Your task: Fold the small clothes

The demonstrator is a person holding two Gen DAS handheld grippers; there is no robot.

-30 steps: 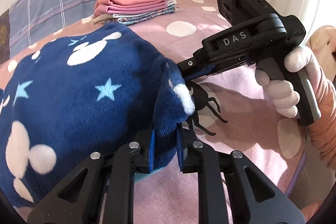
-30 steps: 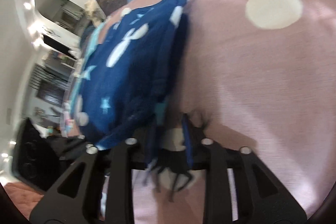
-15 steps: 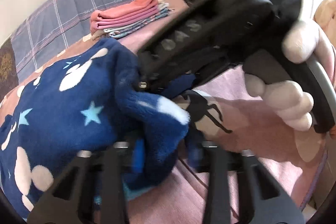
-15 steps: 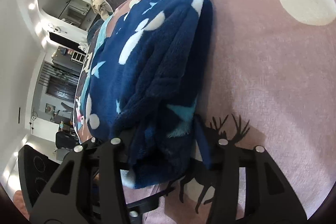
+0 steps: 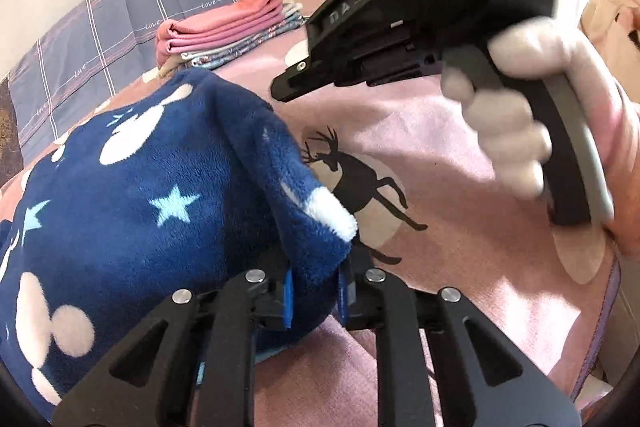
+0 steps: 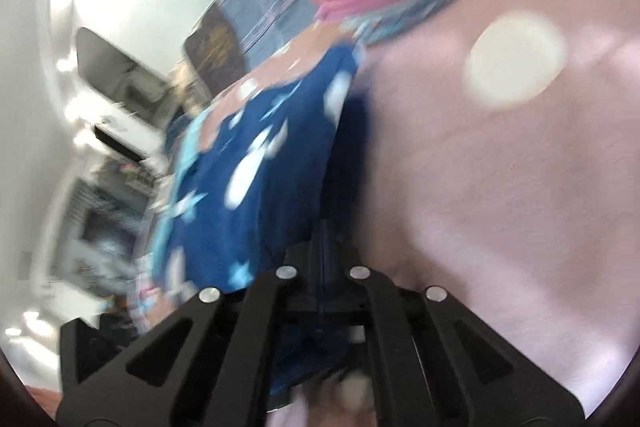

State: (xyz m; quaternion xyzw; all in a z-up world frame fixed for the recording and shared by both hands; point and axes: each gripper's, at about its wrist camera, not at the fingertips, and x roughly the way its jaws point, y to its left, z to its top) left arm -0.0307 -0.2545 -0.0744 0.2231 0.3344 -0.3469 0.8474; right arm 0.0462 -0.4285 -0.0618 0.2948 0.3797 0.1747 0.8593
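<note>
a: left gripper [image 5: 314,293]: blue pads pinching a thick corner of the navy fleece garment [image 5: 160,195], near centre of the left wrist view. garment spread to the left over the pink bedspread [image 5: 460,131], white blobs and pale stars uppermost.

b: right gripper [image 5: 280,93]: lifted above the bedspread, right of the garment's far fold, apart from the cloth. tips seen side-on there; in its own blurred view [image 6: 322,255], fingers apparently drawn close together with nothing clearly between them. grip state: cannot tell for sure.

a: likely step: carrying the pinched corner across to make a fold. risks?

b: fleece bulky and springy, so possibly slipping out from between the pads if pulled fast. only one corner held, so the far edge liable to sag, drag and leave a skewed fold. bedspread soft, so easily nipped along with the garment on the next grasp.

a: also a collision risk: right gripper hanging close over the fold line, in the left one's probable path.

b: hidden or unclear?

a: garment's left and near edges cut off by the lens rim; kind of garment not identifiable. right wrist view heavily motion-blurred, room at left unreadable. stack of folded clothes [image 5: 228,27] far behind, against the checked pillow [image 5: 120,27]; count of pieces uncertain. underside layers of the garment unseen.
</note>
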